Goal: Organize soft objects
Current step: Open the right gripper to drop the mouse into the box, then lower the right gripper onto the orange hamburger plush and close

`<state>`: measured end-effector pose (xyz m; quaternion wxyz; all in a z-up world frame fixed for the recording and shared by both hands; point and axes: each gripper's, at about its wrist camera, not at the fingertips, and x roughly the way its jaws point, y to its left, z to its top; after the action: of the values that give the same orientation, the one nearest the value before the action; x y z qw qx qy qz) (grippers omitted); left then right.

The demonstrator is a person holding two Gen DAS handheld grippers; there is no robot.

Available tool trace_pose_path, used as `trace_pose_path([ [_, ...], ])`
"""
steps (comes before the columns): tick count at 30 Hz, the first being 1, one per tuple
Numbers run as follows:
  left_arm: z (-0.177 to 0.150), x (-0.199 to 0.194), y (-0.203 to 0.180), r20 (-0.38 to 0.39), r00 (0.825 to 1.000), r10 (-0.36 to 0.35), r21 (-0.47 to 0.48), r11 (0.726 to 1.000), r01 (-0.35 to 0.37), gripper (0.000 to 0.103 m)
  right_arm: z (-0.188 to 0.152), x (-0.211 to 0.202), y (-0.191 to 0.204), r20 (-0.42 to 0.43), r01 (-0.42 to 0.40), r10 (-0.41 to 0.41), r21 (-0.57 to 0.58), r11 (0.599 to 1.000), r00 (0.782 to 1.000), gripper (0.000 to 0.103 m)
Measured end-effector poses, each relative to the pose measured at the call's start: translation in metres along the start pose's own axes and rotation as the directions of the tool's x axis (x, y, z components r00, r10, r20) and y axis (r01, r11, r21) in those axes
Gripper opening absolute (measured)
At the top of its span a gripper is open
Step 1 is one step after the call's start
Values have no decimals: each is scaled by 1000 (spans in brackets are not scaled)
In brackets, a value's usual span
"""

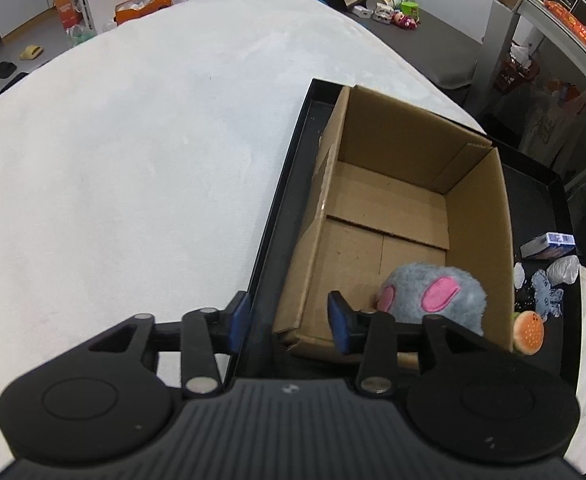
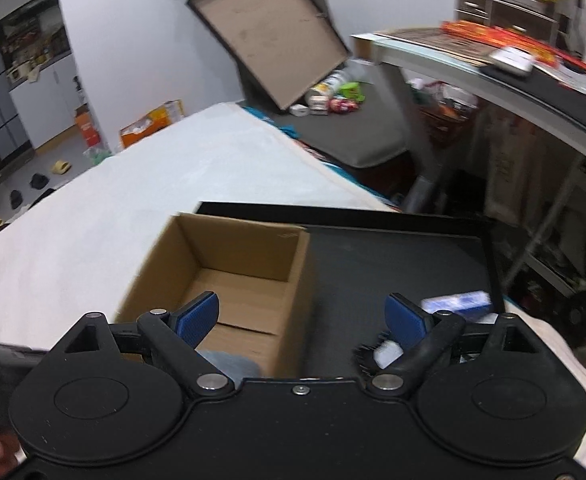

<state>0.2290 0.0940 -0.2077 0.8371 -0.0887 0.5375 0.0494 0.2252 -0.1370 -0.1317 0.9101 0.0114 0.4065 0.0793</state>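
Grey plush mouse (image 1: 433, 294) down in the near right corner of the cardboard box (image 1: 397, 208), pink ears up, one soft toy in so far. Left gripper (image 1: 289, 320) poised over the box's near left corner, fingers parted with nothing between them, straddling the box wall and the rim of the black tray (image 1: 281, 184). Right gripper (image 2: 301, 320) hovering over the tray just right of the box, fingers spread wide and empty. Waiting on the tray's near right side: one burger plush (image 1: 528, 332), one blue-grey knitted toy (image 1: 547, 294), one crumpled white bag (image 1: 564, 269), one small blue-and-white carton (image 1: 548, 245). One box, one tray, two grippers. Risks from here: left fingers dropping lower and snagging the thin cardboard wall, shoving the box along the tray; right fingers closing on the clutter and catching the carton or bag along with a toy; a shallow pinch on squashy plush slipping free short of the box.
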Motion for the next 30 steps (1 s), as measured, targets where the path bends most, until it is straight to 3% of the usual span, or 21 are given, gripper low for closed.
trace_pose_path([
  [13, -4, -13, -18, 19, 999, 44, 16, 999, -45, 62, -33, -13, -55, -61, 69, -64, 76, 995, 996, 90],
  [30, -8, -6, -33, -14, 998, 65, 42, 997, -64, 68, -59, 3, -81, -146, 35, -12, 160, 986, 989, 90],
])
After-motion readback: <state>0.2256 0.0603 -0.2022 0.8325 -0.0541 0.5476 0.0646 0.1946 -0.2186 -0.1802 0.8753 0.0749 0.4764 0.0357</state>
